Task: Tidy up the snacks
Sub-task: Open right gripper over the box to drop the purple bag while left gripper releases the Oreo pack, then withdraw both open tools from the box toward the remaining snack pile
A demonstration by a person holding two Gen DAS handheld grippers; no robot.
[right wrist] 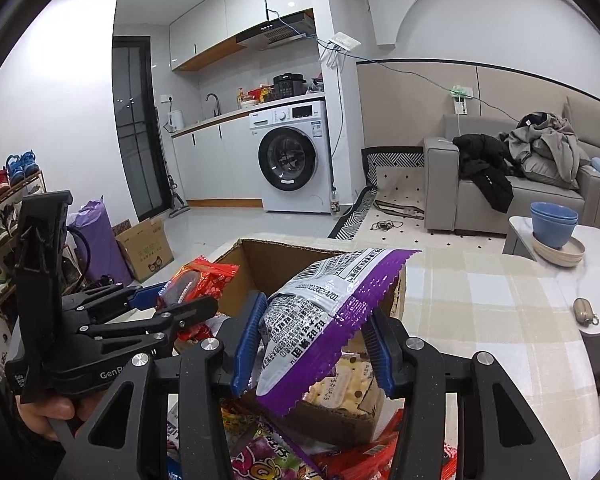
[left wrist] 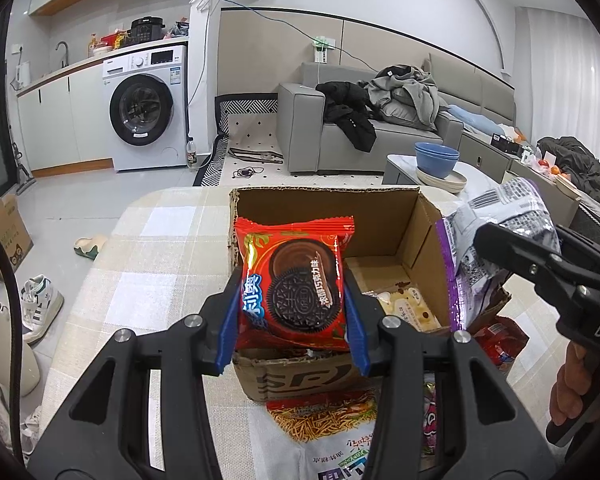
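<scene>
Black gripper arms filled the bottom of both wrist views. Beneath everything, the checked-cloth surface carried the whole job, and on it stood the cardboard box, top flaps open, the largest of the task's things and the place the snacks appeared to be going.

Judging by the box, the sorting was early to midway. Its floor was mostly bare cardboard; only a pale packet with yellow pieces could be made out lying inside, toward the near right corner. Whether anything else lay below the near wall could not be told.

Two packets were in transit. The right gripper pinched a purple-and-silver snack bag between its blue pads, the bag standing tilted above the box's near edge. The left gripper was clamped on a red Oreo packet, its pads pressing both side edges, the packet upright over the box's near-left part. Neither had been let go, so both were probably just short of being dropped in.

More remained outside. A noodle-snack bag lay flat on the surface just in front of the box, a pink candy packet lay near it, and red wrappers sat beside the box's right wall. Those looked like the work left after the two held packets.
</scene>
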